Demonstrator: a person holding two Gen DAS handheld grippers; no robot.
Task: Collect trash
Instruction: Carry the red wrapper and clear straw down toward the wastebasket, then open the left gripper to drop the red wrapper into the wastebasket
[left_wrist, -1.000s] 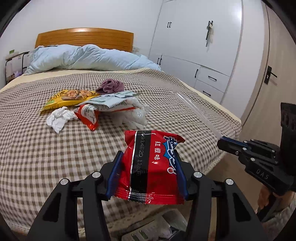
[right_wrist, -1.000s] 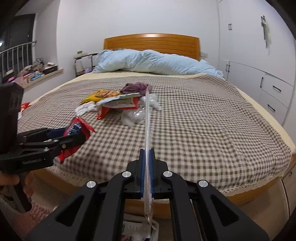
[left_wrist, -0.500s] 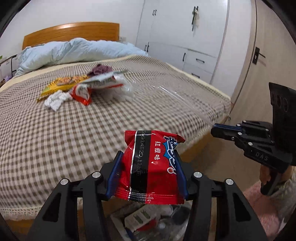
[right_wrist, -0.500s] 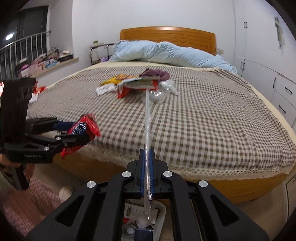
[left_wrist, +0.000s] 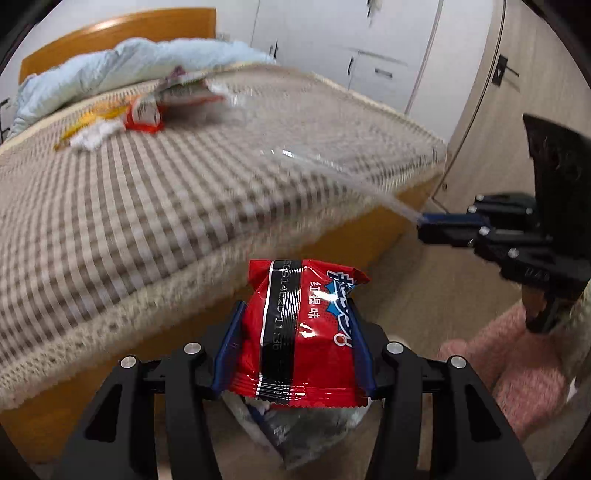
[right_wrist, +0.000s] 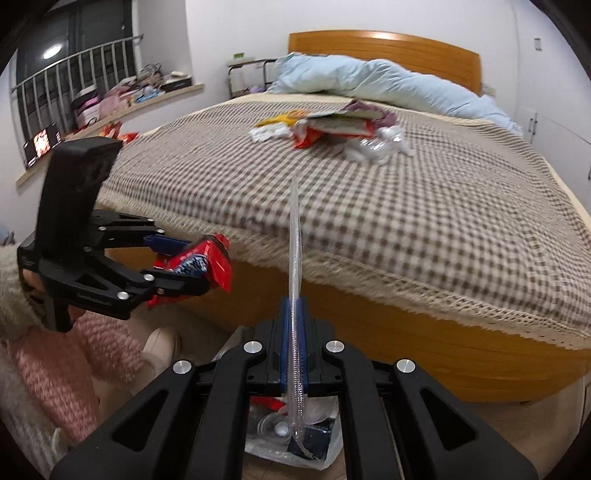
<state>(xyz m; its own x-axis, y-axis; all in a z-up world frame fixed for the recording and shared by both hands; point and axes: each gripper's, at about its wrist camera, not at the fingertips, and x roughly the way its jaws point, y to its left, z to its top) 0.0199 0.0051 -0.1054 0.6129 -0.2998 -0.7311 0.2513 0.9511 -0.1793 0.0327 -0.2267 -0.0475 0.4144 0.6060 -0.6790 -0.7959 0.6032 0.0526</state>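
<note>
Left gripper is clenched on one red snack packet, pads on its two side edges. We read it as light, crinkly and slick (puffed, so it gives under the pads). Side-edge hold looks right; a sealed end seam would also do. It hangs over the floor at the near edge of the bed, just above the trash bag of white plastic that shows below the gripper.

Right gripper is pinched tight on one clear plastic strip, long and flat, seen edge-on and sticking far out past the fingertips. We judge it very light, bendy and slippery, likely to wobble at the free end. Grip is at its near end; its lower tip dips toward the same trash bag.

Still on the far part of the bed, left to right: one yellow wrapper, one white crumpled tissue, one red-and-white wrapper under a flat grey-green packet, one purple cloth, one crushed clear bottle (count is rough, pile overlaps). All look light and soft; the bottle is springy, so take it across the body.

One trash bag, two grippers, both loaded.
</note>
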